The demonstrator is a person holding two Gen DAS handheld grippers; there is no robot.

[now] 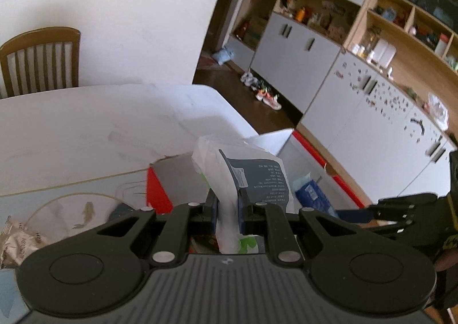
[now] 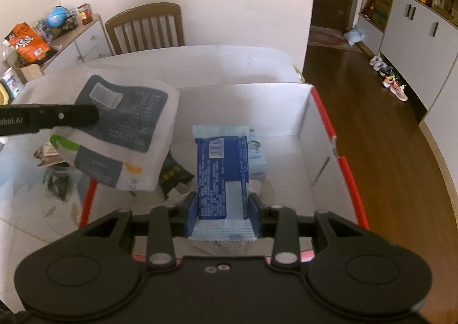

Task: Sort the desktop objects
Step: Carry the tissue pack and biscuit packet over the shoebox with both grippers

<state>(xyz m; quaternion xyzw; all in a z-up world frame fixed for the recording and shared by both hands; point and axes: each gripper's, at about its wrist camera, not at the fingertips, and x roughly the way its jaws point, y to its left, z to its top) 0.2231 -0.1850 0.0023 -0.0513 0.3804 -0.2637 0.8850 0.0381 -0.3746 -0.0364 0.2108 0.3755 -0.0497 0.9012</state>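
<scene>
The left gripper [image 1: 228, 209] pinches a soft white pack [image 1: 246, 178] (light, floppy) by its edge. The right gripper [image 2: 223, 209] clamps a slick blue packet [image 2: 221, 169] near its end, over the box [image 2: 315, 129].

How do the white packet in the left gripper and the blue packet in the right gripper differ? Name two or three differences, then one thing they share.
The white packet is larger and puffier; the blue packet is smaller and flat. The white packet carries dark grey panels; the blue packet is deep blue with pale sealed ends. The white packet hangs over the box's left edge; the blue packet sits above the inside of the box. Both have printed barcodes, and each is clamped in a gripper.
</scene>
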